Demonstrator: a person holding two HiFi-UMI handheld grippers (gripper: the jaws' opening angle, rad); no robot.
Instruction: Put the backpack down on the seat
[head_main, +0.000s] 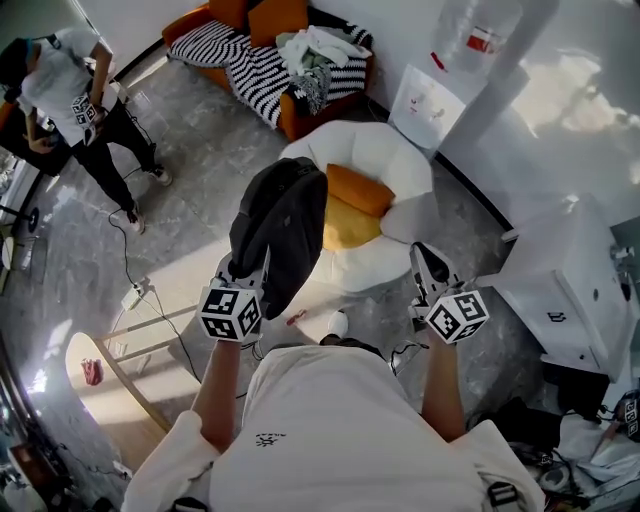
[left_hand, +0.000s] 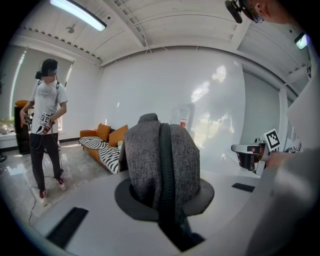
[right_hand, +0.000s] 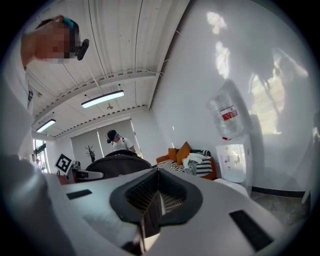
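Note:
A dark grey backpack (head_main: 283, 225) hangs in the air just left of the white armchair (head_main: 398, 158), which has an orange cushion (head_main: 358, 188) and a yellow one (head_main: 348, 226) on its seat. My left gripper (head_main: 247, 270) is shut on the backpack; in the left gripper view its grey fabric and black strap (left_hand: 161, 165) fill the space between the jaws of that gripper (left_hand: 167, 212). My right gripper (head_main: 426, 258) is to the right of the chair's front, holding nothing. In the right gripper view the ribbed pads of that gripper (right_hand: 155, 200) meet, and the backpack (right_hand: 116, 164) shows at the left.
An orange sofa (head_main: 262, 62) with a striped cover and clothes stands at the back. A water dispenser (head_main: 432, 98) is by the wall, a white cabinet (head_main: 568, 290) at the right. Another person (head_main: 80, 100) stands far left. A power strip and cable (head_main: 134, 294) lie on the floor near a wooden table (head_main: 100, 372).

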